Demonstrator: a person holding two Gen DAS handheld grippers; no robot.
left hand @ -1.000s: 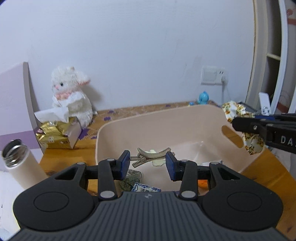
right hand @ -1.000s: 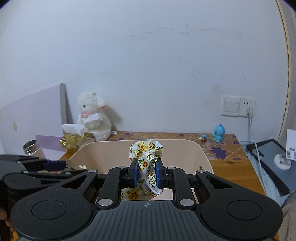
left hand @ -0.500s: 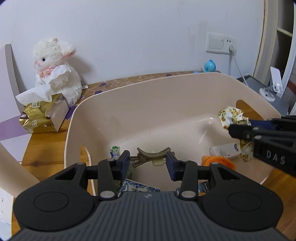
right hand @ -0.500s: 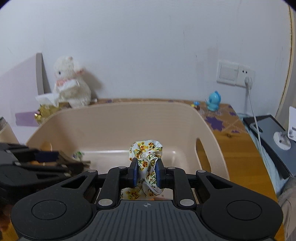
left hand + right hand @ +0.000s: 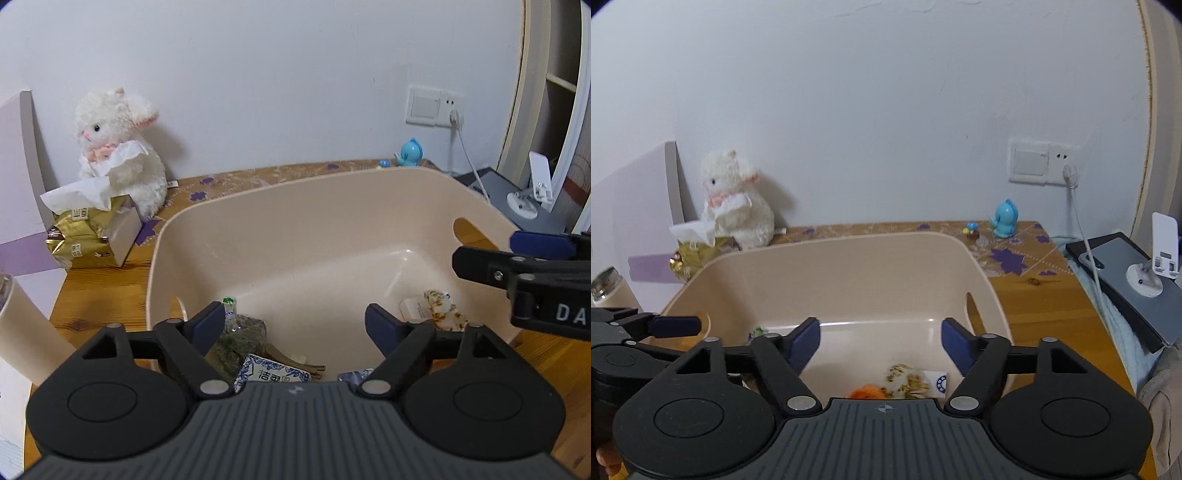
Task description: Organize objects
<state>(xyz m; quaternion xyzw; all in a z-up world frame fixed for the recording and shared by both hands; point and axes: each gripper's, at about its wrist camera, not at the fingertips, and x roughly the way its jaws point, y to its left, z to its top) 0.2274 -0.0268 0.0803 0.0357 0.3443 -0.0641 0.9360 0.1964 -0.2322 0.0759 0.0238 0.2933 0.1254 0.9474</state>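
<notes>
— While both tools hang over it, how much of the big beige plastic tub (image 5: 295,236) can you see?

— Its back wall and both handle cut-outs; its near rim is cut off behind the black left gripper (image 5: 295,325) and black right gripper (image 5: 881,341). Both stand with jaws spread wide and nothing between them.

— And the wooden desk (image 5: 1034,295)?

— Bare wood shows to the tub's right, up to a grey tablet (image 5: 1123,273) at the edge. A white plush rabbit (image 5: 122,147) sits against the white wall (image 5: 277,74).

— Where's the floral fabric scrunchie (image 5: 443,314)?

— Lying on the tub floor at the right, touching a white card (image 5: 413,308). An orange thing (image 5: 866,391) beside it is half hidden; I cannot tell what.

— The left side?

— A brown hair claw clip (image 5: 291,363) lies mostly hidden under the left gripper, beside a blue-patterned tissue packet (image 5: 269,373) and a green packet (image 5: 240,339).
</notes>
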